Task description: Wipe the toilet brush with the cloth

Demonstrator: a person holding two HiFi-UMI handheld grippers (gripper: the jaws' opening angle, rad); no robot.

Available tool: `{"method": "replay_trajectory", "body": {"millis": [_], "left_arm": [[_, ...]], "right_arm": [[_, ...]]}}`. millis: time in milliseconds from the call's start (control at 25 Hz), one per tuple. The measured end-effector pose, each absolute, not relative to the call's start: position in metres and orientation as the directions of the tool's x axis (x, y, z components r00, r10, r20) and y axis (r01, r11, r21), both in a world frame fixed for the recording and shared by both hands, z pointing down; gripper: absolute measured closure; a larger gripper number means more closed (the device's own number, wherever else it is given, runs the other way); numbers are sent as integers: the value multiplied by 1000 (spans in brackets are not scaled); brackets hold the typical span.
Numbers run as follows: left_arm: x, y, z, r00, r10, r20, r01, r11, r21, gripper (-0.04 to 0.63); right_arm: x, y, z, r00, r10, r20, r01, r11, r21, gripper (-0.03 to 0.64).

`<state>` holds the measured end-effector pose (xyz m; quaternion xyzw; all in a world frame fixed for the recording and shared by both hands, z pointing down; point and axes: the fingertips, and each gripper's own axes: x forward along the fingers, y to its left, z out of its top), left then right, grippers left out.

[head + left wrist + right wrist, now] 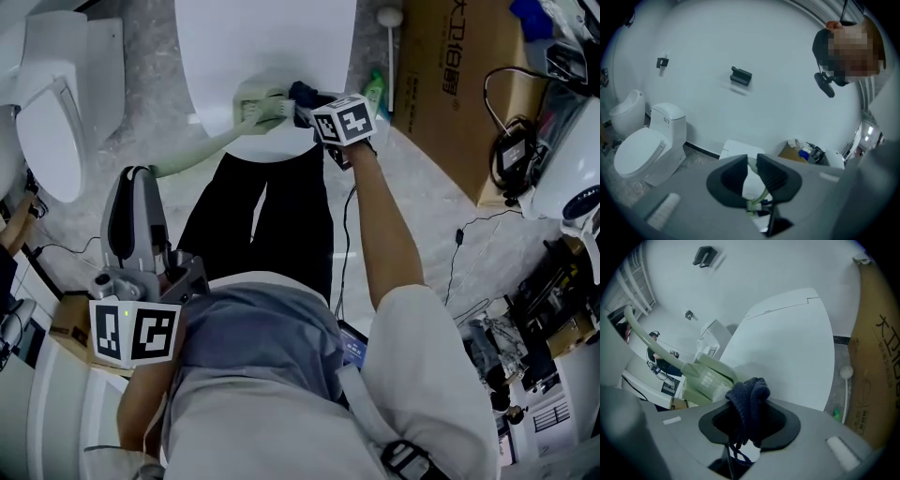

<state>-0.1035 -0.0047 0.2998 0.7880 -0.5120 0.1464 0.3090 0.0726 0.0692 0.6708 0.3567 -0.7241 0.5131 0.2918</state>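
Two hand-held grippers, both loaded. Item: left gripper (751, 165), jaws nearly together, clamped on the handle end of the pale green toilet brush (202, 145). Item: right gripper (749, 417), jaws closed on a bunched dark blue cloth (749, 399) that touches the brush head. Brush head sits over a white panel (272, 47); toilet (47, 122) to the left, cardboard box (459, 84) to the right

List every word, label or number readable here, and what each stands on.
"大卫": on the cardboard box; the characters after it are unclear.
Label on the toilet tank: too small to read.
Printed sheet at the head view's lower right: too small to read.
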Motion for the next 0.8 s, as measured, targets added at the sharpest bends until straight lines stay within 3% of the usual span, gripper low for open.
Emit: {"method": "replay_trajectory", "body": {"millis": [320,800], "left_arm": [[-100,-6,298,447,-708,546,-893,-313,325,595],[-99,-9,299,499,-681,535,-866,-367,340,595]], "right_arm": [[71,83,669,-536,-297,790,-839,85,-537,502],[69,104,669,-377,-437,817,-814,-263,-517,502]]}}
